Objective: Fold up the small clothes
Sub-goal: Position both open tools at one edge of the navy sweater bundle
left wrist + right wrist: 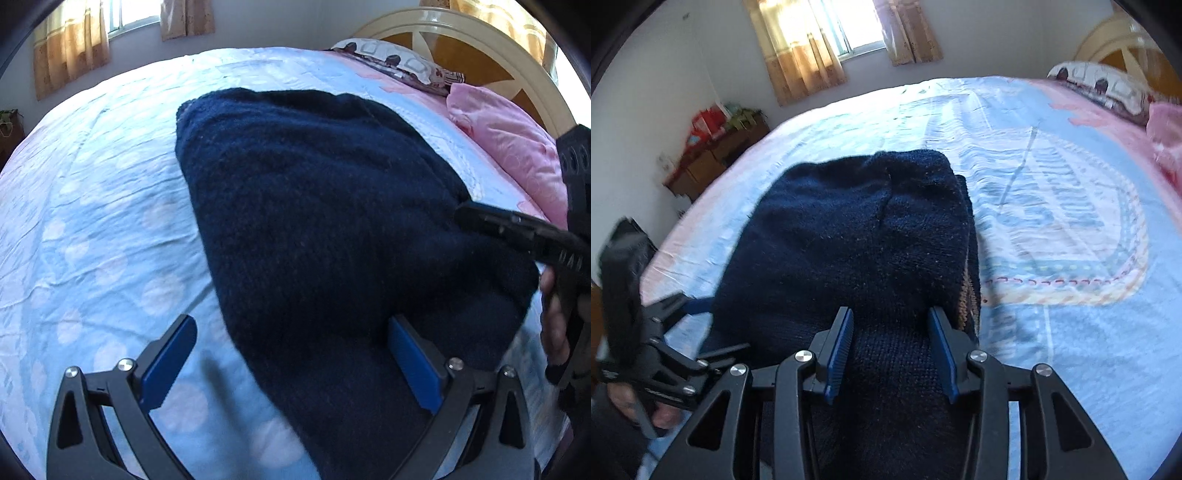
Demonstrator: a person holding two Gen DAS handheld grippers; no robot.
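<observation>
Where the right gripper (891, 332) points downward at a slant over the near end of the bed, its two blue pads (839, 353) stand partly apart with a thick fold of the dark blue sweater (857, 236) bunched between them; the knit fills the gap and touches both pads, so it reads as pinching the fabric. To its left, the left gripper (291, 354) also tilts down toward the mattress, jaws spread wide: its right pad (413, 365) lies against the sweater's near edge, while its left pad (170, 362) hangs over bare sheet, clear of the cloth, so nothing is clamped. A person's hand (639, 402) wraps the left tool's handle at the lower left of the right wrist view; fingers of the other hand (554, 317) show on the right tool's handle at the right edge of the left wrist view. The sweater lies folded in a thick bundle on the light blue bedsheet (92, 221), its far end rounded and its right side showing stacked layers. Bare sheet lies on the left, on the right and beyond the bundle. Farther off to the right, a pink pillow (506, 147) and a patterned pillow (399, 62) rest against the cream headboard (480, 33), well apart from the sweater. Beyond the bed, curtains (798, 59) flank a bright window (857, 29), and a wooden cabinet (713, 162) stands against the wall.
</observation>
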